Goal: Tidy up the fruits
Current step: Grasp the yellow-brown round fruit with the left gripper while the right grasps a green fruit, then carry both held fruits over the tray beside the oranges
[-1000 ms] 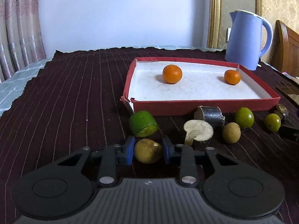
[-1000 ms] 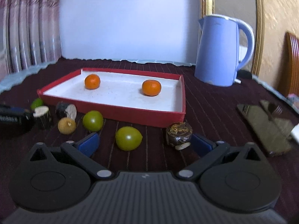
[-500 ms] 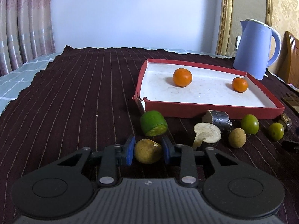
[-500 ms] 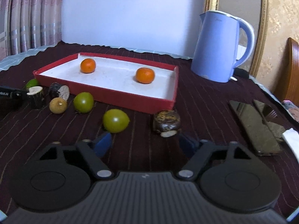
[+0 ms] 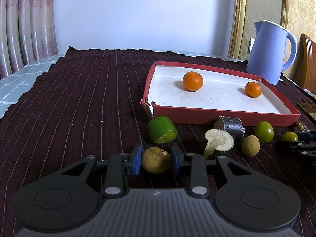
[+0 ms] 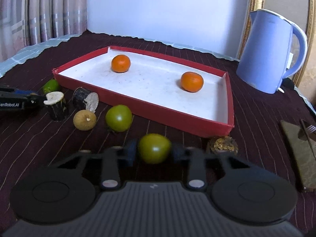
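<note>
Each gripper pinches one small fruit on the cloth, in front of the red tray.

Left gripper (image 5: pixel 156 159): blue pads closed on a matte, tan longan (image 5: pixel 156 160). Right gripper (image 6: pixel 154 151): narrowed around a glossy green fruit (image 6: pixel 154 148), contact blurred. The white-lined cardboard tray (image 6: pixel 217 127) holds two dimpled oranges (image 6: pixel 120 63) (image 6: pixel 192 81). The ribbed maroon cloth (image 5: pixel 79 98) carries a cut lime (image 5: pixel 162 129).

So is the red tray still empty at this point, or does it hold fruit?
Not empty: the red tray holds two oranges on its white floor. All the other fruit lies outside on the cloth.
</note>
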A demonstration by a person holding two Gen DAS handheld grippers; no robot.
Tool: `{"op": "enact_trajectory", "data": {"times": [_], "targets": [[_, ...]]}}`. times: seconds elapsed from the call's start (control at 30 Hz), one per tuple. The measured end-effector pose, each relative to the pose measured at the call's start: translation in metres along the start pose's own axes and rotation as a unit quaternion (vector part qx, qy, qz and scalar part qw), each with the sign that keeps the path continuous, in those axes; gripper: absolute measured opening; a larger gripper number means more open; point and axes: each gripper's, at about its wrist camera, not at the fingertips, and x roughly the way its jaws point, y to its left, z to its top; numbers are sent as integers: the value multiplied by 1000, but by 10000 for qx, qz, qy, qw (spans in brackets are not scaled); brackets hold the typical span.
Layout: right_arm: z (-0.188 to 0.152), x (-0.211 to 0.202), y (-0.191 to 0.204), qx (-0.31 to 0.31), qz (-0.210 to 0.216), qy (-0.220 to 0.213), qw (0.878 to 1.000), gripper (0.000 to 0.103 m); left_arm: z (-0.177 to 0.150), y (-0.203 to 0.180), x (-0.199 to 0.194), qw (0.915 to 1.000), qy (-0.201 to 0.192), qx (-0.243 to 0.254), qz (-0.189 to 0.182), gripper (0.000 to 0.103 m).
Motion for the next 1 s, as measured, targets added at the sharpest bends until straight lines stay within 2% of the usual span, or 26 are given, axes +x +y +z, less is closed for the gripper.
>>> {"op": "enact_trajectory", "data": {"times": [0.13, 0.3, 0.6, 0.73, 0.83, 1.0], "targets": [[-5, -5, -1, 198, -83, -94, 9997, 31, 0, 0, -1, 10000, -19, 1, 4, 31], [-9, -23, 5, 438, -258, -400, 9979, 31, -2, -1, -14, 9995, -310, 82, -65, 31], [-7, -34, 10, 579, -384, -626, 9956, 31, 9, -34, -29, 9985, -409, 295, -217, 31], [-1, -37, 3, 799, -447, -754, 9929, 31, 24, -58, -22, 9980, -392, 480, -76, 31], [8, -35, 0, 873, -538, -826, 9913, 31, 36, -69, -16, 9982, -384, 445, -105, 31], [12, -31, 1, 920, -554, -831, 9907, 31, 38, -77, -8, 9989, -264, 383, -100, 31]]}}
